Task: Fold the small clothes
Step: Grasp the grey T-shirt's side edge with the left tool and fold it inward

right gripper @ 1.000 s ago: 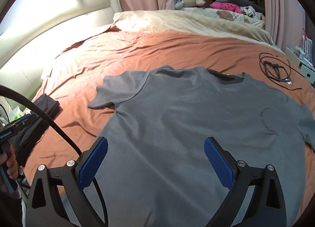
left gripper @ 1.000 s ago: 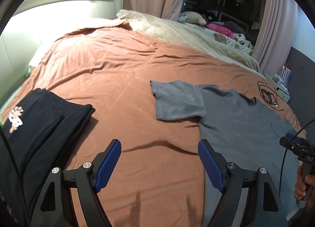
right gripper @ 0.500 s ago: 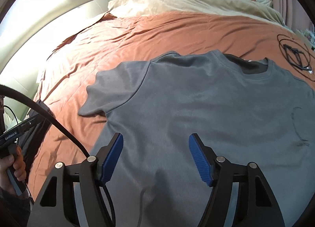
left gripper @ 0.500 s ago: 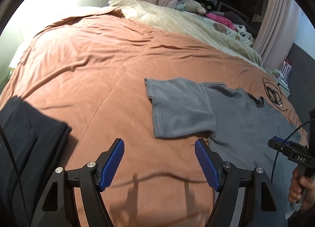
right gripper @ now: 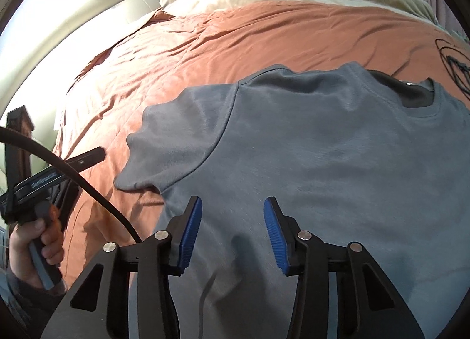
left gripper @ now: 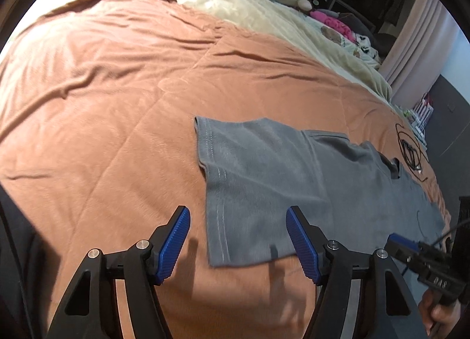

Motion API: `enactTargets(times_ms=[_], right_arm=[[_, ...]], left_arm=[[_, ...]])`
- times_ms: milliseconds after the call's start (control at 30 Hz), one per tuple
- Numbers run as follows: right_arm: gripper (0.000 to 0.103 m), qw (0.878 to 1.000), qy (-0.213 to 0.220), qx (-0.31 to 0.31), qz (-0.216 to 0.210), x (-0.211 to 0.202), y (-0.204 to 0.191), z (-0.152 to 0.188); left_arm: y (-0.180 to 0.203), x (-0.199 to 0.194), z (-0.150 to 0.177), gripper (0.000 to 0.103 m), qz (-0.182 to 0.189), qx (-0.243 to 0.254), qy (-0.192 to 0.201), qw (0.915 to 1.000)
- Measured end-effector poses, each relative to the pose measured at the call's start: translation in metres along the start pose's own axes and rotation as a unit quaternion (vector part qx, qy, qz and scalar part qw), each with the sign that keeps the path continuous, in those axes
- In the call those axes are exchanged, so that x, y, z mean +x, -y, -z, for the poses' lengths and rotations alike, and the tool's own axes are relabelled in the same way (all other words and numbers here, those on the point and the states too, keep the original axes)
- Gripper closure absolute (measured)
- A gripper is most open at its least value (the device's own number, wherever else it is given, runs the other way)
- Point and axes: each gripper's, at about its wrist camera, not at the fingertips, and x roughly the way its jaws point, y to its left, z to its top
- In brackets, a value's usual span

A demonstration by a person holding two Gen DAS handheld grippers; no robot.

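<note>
The left gripper (left gripper: 238, 242) hangs with jaws spread above the sleeve (left gripper: 252, 180) of a grey T-shirt (left gripper: 346, 189) lying flat on the orange blanket (left gripper: 117, 89); cable (left gripper: 409, 152) at two o'clock.

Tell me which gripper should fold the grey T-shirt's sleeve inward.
Left. The left gripper hangs open over the sleeve hem; the right gripper is over the grey T-shirt body.

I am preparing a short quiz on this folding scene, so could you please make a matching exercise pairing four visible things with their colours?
Things:
1. T-shirt
2. Bedspread
3. Cable coil
4. Left gripper pads

Colours:
A. blue
B. black
C. grey
D. rust orange

Pairs: 1-C, 2-D, 3-B, 4-A
</note>
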Motion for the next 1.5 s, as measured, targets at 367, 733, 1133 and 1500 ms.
enactTargets(times_ms=[367,733,1133,1500], right_arm=[[0.077,1.000,-0.011,0.016,-0.025,0.039,-0.003,-0.017],[0.080,0.999,-0.014,0.029,-0.036,0.060,-0.010,-0.031],[0.091,0.993,-0.038,0.080,-0.084,0.102,0.003,-0.033],[0.067,0.993,-0.001,0.096,-0.065,0.043,0.038,-0.033]], left_arm=[[-0.015,0.053,-0.017,0.035,0.017,-0.031,-0.027,0.9990],[-0.015,0.054,-0.027,0.091,0.028,-0.045,-0.029,0.9982],[0.030,0.016,-0.057,0.092,0.037,0.000,0.005,0.9993],[0.098,0.005,-0.068,0.092,0.043,0.048,0.008,0.9979]])
